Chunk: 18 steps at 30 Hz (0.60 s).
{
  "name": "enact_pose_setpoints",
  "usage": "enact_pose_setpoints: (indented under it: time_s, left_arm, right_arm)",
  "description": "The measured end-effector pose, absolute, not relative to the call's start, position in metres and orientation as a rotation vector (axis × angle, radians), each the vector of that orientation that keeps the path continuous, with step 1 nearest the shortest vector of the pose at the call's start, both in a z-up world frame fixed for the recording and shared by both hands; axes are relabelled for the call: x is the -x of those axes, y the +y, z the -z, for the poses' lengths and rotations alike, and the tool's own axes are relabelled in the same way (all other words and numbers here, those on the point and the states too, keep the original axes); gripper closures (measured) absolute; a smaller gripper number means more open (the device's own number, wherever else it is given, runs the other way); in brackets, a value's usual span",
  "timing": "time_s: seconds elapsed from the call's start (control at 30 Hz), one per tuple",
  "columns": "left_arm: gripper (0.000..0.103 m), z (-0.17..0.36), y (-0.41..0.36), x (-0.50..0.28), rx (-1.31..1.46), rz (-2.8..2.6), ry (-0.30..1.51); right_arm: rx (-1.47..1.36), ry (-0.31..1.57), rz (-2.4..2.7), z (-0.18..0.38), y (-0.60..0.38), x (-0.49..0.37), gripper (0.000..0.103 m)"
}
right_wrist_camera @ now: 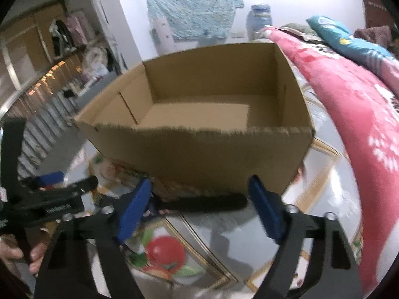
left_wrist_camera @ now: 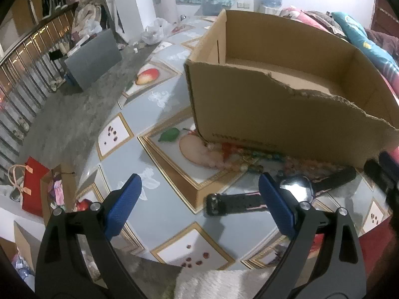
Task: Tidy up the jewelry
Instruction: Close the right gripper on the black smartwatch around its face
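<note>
Fruit-patterned oilcloth covers the table (left_wrist_camera: pixel 129 154), and a torn cardboard box (left_wrist_camera: pixel 286 114) stands on it toward the far edge. A black-strapped watch (left_wrist_camera: pixel 294 190) and a heap of coloured beads (left_wrist_camera: pixel 251 158) lie against the box's near wall. The left gripper (left_wrist_camera: pixel 199 204) hangs spread and empty. The right gripper (right_wrist_camera: pixel 199 199) straddles the watch strap (right_wrist_camera: pixel 207 203), pads apparently not yet pressing. The glossy cloth may let the strap slide out of a shallow pinch, and the beads could snag and drag toward the table's edge.
</note>
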<state>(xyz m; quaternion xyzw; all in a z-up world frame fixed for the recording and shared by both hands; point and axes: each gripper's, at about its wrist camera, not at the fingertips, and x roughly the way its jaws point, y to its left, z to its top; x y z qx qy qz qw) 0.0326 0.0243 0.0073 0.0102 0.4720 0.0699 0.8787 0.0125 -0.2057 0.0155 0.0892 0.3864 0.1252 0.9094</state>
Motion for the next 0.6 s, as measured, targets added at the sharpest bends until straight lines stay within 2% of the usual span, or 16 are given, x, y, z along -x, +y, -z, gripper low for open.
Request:
enact_pose_setpoints:
  time_s: [0.1,0.33,0.6]
  left_arm:
    - [0.012,-0.003,0.027,-0.031,-0.029,-0.129,0.983]
    - [0.012,0.007,0.034,-0.02,-0.03,-0.075,0.992]
    - [0.012,0.023,0.043,-0.009,0.08,0.13,0.986]
  right_arm:
    - [-0.237,0.787,-0.266,-0.016,-0.219,-0.022,0.048]
    - [-0.265,0.735,-0.265,-0.016,-0.241,-0.022,0.048]
    - [-0.178,0.774,-0.445,0.002,-0.203,0.001,0.048]
